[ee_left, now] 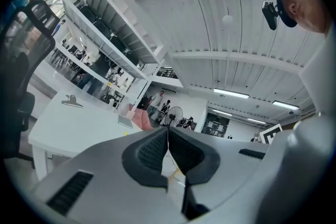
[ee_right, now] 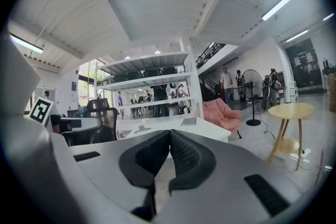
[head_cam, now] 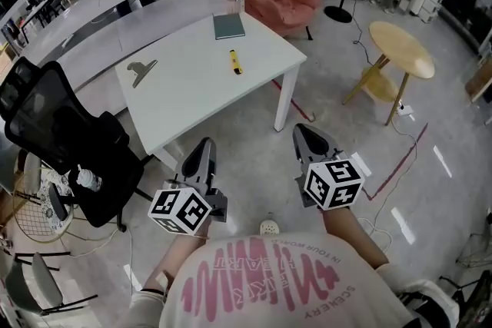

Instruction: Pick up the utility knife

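The yellow utility knife [head_cam: 234, 61] lay on the white desk [head_cam: 192, 88], toward its far right side near a grey notebook [head_cam: 228, 26], well beyond the left tool [head_cam: 204, 144] and right tool [head_cam: 303, 133], both with jaws pressed together, pinching nothing.

- The utility knife [head_cam: 235, 61] is only a thin yellow sliver on the white table [head_cam: 192, 92]; its blade is too small to make out.
- The black chair [head_cam: 61, 138] is cut off by the left edge.
- The person's shirt [head_cam: 284, 284] runs off the bottom edge.
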Motion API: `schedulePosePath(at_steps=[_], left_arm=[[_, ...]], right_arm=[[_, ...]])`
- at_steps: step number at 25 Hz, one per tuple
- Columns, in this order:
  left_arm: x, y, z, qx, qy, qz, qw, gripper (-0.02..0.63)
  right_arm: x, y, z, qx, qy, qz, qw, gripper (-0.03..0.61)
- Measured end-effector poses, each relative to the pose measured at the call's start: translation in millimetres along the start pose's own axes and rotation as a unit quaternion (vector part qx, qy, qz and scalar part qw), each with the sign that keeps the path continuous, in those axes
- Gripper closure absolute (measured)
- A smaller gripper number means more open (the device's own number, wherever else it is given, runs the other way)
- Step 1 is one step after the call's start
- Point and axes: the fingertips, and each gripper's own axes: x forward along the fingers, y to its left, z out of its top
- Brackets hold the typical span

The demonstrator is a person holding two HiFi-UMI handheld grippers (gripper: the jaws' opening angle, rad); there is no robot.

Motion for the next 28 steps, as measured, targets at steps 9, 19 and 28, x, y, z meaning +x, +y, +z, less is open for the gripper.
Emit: schedulePosePath(at_steps=[9,19,28], left_arm=[[75.4,-11.7,6.1,0.007,-0.019,0.017,0.9997,0.589],[135.7,-7.8,7.0,0.018,-0.033,0.036,0.9987,0.589],[157.1,-0.4,-5.0,0.015,-0.015,0.057,0.9981,0.589]], right_arm=[[41.3,-66.4,33.6,-0.007,-0.007,0.017,1.0,0.563],[88.0,-115.3,49.8,-0.008,-0.014,0.039,0.999,0.563],[111.1,-138.1,31.5,0.031,0.013,0.048,0.998,0.563]])
